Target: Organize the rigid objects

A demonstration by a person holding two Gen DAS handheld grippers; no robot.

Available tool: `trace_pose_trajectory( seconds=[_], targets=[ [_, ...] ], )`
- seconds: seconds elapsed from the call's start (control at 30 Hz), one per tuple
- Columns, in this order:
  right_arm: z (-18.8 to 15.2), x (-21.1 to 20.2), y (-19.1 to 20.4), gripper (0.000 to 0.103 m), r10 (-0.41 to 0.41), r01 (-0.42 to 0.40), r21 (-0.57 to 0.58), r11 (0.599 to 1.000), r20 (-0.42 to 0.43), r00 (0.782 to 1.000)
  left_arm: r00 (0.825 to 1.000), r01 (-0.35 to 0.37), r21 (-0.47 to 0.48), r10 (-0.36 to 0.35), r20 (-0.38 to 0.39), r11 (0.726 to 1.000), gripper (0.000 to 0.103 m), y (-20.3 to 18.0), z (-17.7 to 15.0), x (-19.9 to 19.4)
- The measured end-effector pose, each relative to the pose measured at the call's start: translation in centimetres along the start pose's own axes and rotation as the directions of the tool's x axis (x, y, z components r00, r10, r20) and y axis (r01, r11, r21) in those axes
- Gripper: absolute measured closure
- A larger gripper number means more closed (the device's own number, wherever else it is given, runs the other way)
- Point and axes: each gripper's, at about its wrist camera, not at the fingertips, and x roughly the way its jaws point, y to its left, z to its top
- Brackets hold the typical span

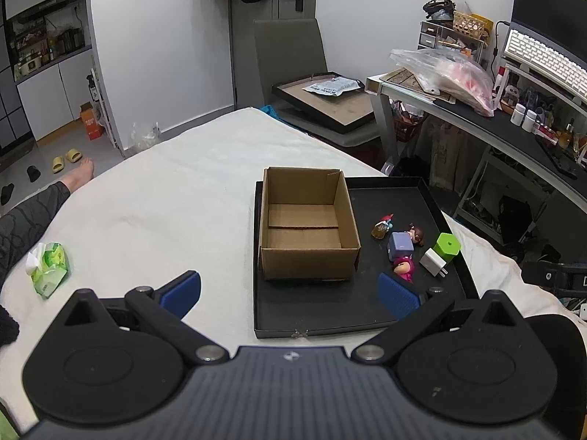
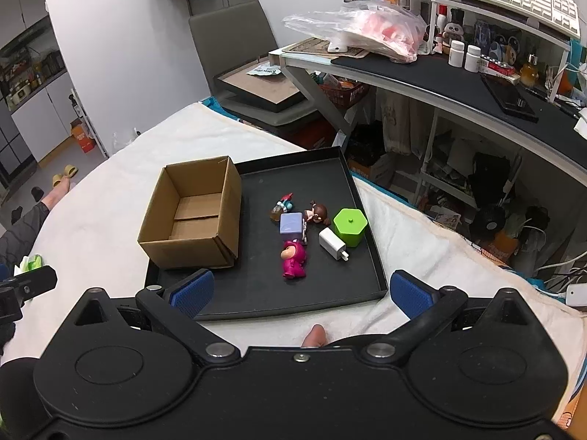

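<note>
Left to right on the bed: tissue pack (image 1: 49,268), then black tray (image 2: 256,302) with empty cardboard box (image 2: 190,216), toys, white charger (image 2: 333,244), green container (image 2: 350,225). Left hand-held gripper (image 1: 291,291) and right hand-held gripper (image 2: 301,290) both gape wide, holding nothing.

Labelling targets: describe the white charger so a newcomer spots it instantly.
Find the black tray on the white bed, cardboard box at its left. Among the small items right of the box, the white charger lies against the green hexagonal container: the only white block, with metal prongs.
</note>
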Motion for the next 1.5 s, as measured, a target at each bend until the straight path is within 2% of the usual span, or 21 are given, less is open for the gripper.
trace_pose_trajectory(
  seconds=[0.77,1.27,1.5],
  targets=[
    [2.4,5.8,-1.3,0.0,0.004,0.001,0.067,0.998,-0.072,0.997,0.997,-0.019,-0.032,0.016,-0.075,0.999,0.001,1.5,2.6,5.8],
    [4.4,10.4,-2.1,0.0,0.003,0.004,0.071,0.997,-0.088,0.996,0.992,-0.054,-0.047,0.048,-0.117,0.997,0.001,2.3,4.6,11.4],
    [5.2,13.6,-2.1,0.006,0.007,0.006,0.091,0.996,-0.141,0.99,0.985,-0.068,-0.059,0.057,-0.161,0.996,0.003,3.1,5.1,14.8]
  ],
)
